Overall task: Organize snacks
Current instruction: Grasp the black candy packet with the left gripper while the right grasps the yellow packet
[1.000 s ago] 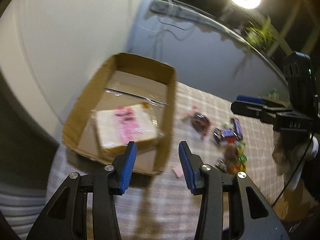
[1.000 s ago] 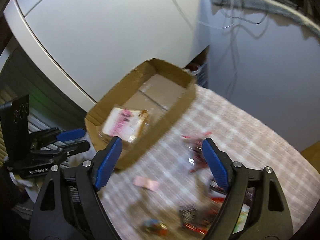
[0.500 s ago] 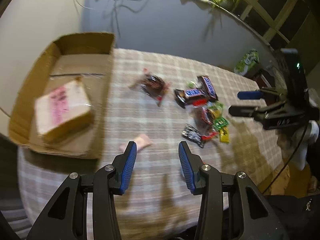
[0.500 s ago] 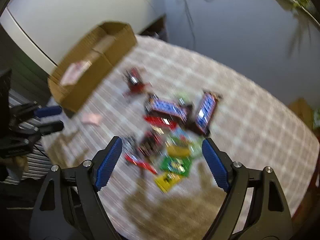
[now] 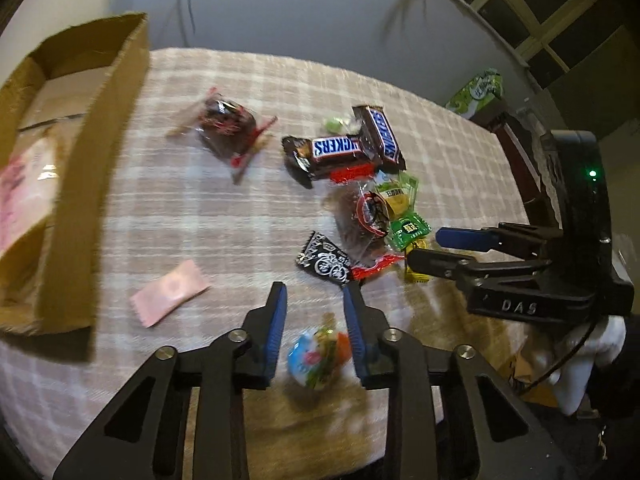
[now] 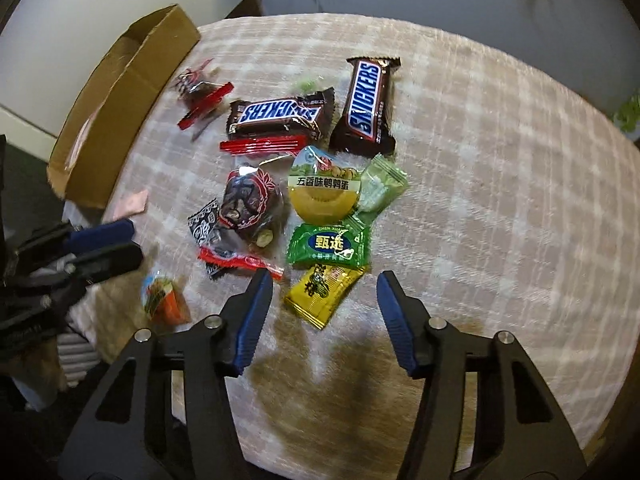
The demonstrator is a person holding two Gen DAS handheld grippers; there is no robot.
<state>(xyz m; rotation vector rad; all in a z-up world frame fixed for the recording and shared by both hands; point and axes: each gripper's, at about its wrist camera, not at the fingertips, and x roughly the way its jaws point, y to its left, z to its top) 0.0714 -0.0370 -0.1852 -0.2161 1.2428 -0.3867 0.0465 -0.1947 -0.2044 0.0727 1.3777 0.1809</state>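
From the left wrist camera, a cardboard box (image 5: 80, 184) sits at nine o'clock on the checked tablecloth (image 5: 200, 208), a pink packet (image 5: 170, 292) just beside its near corner. The left gripper (image 5: 314, 300) has its fingers apart, a small colourful candy (image 5: 320, 354) lying on the cloth between them, not clamped. The snack pile (image 5: 360, 200) spreads toward one o'clock, two chocolate bars (image 5: 348, 148) at its far edge.

From the right wrist camera, the right gripper (image 6: 324, 284) hangs over the cloth with its fingers wide apart, gripping nothing; a yellow packet (image 6: 324, 292) lies between the tips, a green packet (image 6: 328, 246) at twelve o'clock beyond.
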